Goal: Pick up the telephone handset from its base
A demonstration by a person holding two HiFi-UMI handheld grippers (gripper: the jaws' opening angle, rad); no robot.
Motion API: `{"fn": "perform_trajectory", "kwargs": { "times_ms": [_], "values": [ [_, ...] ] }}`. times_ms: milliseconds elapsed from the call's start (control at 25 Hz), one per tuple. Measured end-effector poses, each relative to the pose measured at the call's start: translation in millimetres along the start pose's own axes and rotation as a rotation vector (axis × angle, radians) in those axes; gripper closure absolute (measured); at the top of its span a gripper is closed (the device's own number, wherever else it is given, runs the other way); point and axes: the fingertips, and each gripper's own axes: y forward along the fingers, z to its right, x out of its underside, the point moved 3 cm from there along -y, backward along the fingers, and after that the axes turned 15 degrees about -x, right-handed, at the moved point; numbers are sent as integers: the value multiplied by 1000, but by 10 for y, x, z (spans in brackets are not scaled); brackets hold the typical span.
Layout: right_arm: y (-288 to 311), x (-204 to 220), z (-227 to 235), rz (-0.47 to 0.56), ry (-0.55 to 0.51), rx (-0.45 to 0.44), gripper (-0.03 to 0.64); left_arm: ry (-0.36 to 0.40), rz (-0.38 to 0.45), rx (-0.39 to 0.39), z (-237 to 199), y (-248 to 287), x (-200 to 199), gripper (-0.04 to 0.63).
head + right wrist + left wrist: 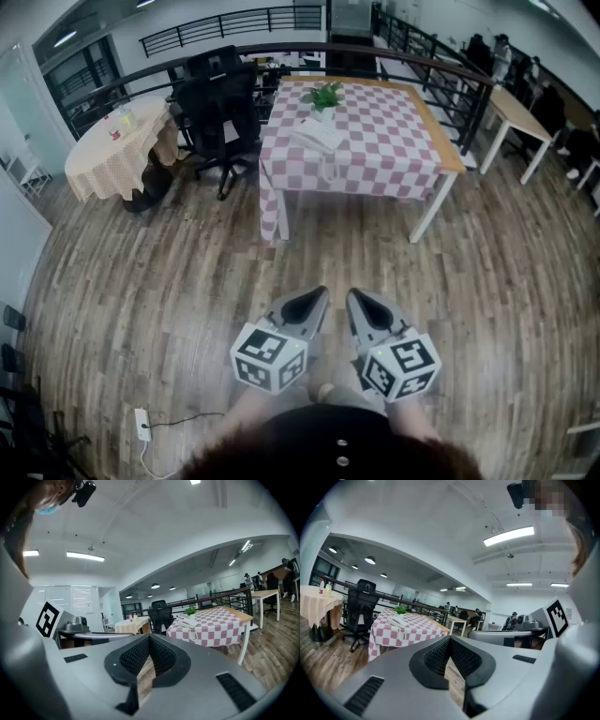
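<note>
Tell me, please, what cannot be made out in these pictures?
- White corded telephone on the pink-checked table: too small in all three views to tell its parts apart.
- Small items on the round yellow-clothed table, head view: too small to name.
- White power strip, head view: its cable runs off the bottom edge.

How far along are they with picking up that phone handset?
Done: nothing yet. The handset appears to lie on its base on the checked table, far across the floor. In hand: nothing; the left gripper and right gripper are both shut and empty. Left: walk over, open a gripper, grasp the handset, lift it.
</note>
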Motion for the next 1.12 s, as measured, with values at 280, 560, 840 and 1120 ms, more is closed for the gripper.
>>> {"fn": "perform_trajectory", "kwargs": {
  "times_ms": [280, 560, 840, 1120],
  "values": [
    [9, -3, 92, -1, -8, 3, 607, -13, -10, 3, -4, 91, 41, 589],
    [70, 5, 104, -10, -8, -9, 607, -13, -22, -2, -38, 128, 73, 589],
    [150, 27, 179, 27, 40, -25, 606, -33, -19, -11, -71, 212, 86, 589],
    [39, 73, 378, 26, 55, -24, 606, -48, -20, -25, 28, 371, 130, 589]
  ]
}}
